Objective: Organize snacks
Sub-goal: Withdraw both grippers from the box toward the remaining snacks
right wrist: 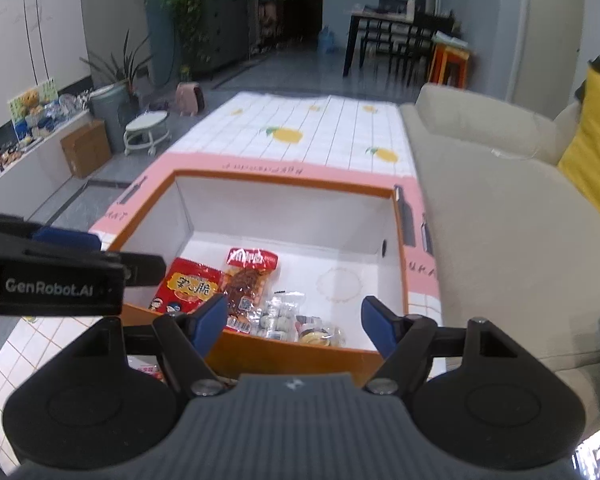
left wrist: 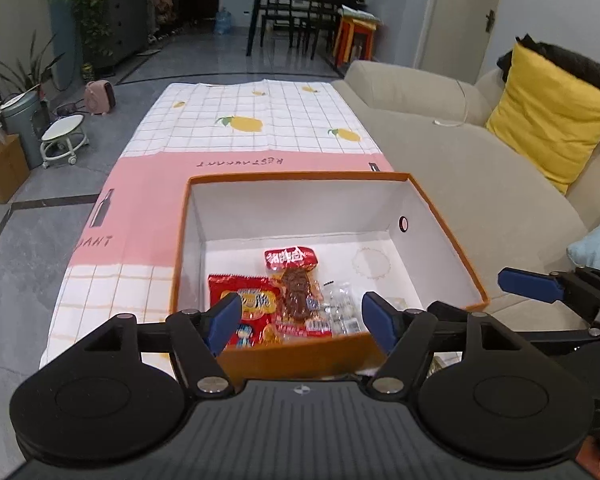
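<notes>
1. A living room with a grey tiled floor; a beige sofa [left wrist: 440, 148] runs along the right of a long worktop under a cloth [left wrist: 244, 120] printed with checks, lemons and a pink band. The cloth looks smooth and loose, so a push on the box could slide or wrinkle it.
2. An orange cardboard box [left wrist: 440, 216], white inside, open-topped and rectangular, sits on the pink band at the near end. Its thin walls look light; a claw clipping the near rim could tip or shove it.
3. The left claw [left wrist: 300, 316] hangs released over the near rim, nothing between its blue pads. The right claw [right wrist: 292, 322] is likewise released and empty. The two sit close side by side and could knock together.
4. The snacks lie flat in the box's near half: a red crinkly packet [left wrist: 248, 300], a clear pouch of brown jerky [left wrist: 296, 280] with a red header, and small clear-wrapped sweets [left wrist: 340, 308]. Glossy film is slippery; a shallow pinch may lose it.
5. Another packet [right wrist: 148, 370] peeks out outside the box's near wall, easily missed.
</notes>
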